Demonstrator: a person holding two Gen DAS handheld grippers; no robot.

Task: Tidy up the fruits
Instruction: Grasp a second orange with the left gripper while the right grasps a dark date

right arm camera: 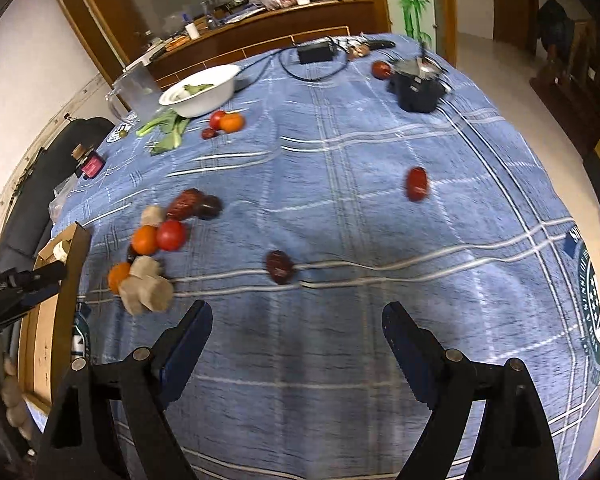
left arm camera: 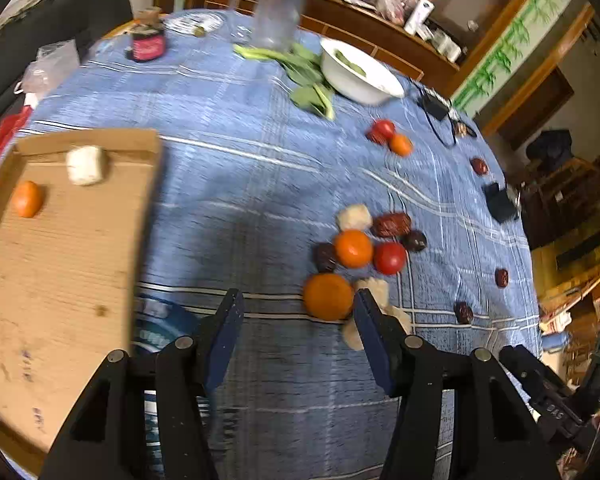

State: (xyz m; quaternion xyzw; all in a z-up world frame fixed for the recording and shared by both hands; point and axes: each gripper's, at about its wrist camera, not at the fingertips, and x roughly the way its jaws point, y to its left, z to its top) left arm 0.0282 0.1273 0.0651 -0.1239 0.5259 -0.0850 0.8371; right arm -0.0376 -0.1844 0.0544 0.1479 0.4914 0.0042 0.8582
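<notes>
Left tool [left arm camera: 298, 308] spread beside an orange [left arm camera: 328, 296], right tool [right arm camera: 296, 320] spread — nothing held

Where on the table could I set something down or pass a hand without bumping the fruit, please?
Bare cloth lies between the cardboard tray and the fruit cluster, and ahead of the open right tool, up to a lone date. The tray holds only a mandarin and a pale chunk. The cluster by the left tool is crowded.

You won't find a readable word here. The round emblem [right arm camera: 592, 312] printed on the tablecloth [right arm camera: 340, 160] carries letters too blurred to make out, and the pink label on the small jar [left arm camera: 146, 42] is equally illegible.
</notes>
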